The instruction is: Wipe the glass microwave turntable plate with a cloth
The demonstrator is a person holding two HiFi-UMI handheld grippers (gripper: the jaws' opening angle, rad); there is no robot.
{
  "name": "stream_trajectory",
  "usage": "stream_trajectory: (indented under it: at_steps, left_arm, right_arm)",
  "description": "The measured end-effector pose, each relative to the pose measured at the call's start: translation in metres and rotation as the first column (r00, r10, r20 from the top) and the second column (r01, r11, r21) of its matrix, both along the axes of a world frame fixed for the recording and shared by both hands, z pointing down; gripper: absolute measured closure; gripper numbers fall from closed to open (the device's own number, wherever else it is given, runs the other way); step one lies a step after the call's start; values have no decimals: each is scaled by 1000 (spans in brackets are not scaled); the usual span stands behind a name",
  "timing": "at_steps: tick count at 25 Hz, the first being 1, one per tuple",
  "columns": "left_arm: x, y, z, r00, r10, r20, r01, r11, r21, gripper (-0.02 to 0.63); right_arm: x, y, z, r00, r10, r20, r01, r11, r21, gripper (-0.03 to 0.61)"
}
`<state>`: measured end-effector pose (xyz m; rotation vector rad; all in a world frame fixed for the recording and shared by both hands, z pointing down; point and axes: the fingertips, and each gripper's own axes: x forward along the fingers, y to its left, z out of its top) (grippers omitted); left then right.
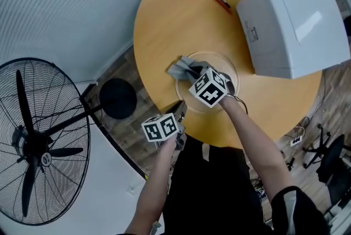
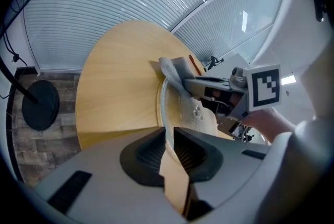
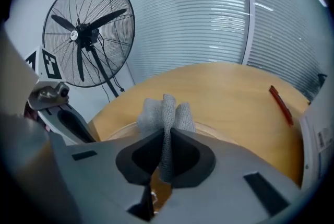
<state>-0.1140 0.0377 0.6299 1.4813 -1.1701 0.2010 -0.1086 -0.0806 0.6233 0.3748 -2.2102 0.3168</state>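
The head view looks steeply down on the round wooden table (image 1: 175, 20). Both gripper views, low and close, share its clear glass plate (image 1: 219, 64).

Clear glass turntable plate (image 1: 219, 63) lying on round wooden table (image 1: 164, 9), grey cloth (image 1: 185, 68) bunched over its left rim

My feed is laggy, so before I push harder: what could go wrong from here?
1. The left tool pinches only the thin rim of the glass plate, which lies near the table edge; a hard push might slip it free and off.
2. The right tool grips just a fold of the cloth; it may pull out, letting the tool scrape glass.
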Motion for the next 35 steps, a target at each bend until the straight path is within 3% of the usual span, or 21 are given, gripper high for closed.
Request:
stream_trajectory:
  at_steps: [8,17,24,35]
  left_arm:
    - [-1,0,1,1000,-10,-1,10,1000,0,571]
    - [-2,0,1,1000,-23,-3,23,1000,2,575]
    - [-2,0,2,1000,-26,-5,26,1000,3,575]
    - [-4,1,2,999,-45,-21,44,999,-7,580]
  right_arm:
    - [-16,47,-1,997,19,77,2,965,-261,548]
    - [0,91,-1,994,80,70,-36,876,-481,548]
    - [22,112,1,979,187,80,-112,824,-555,548]
    - [67,140,4,988,149,31,-105,818,-565,548]
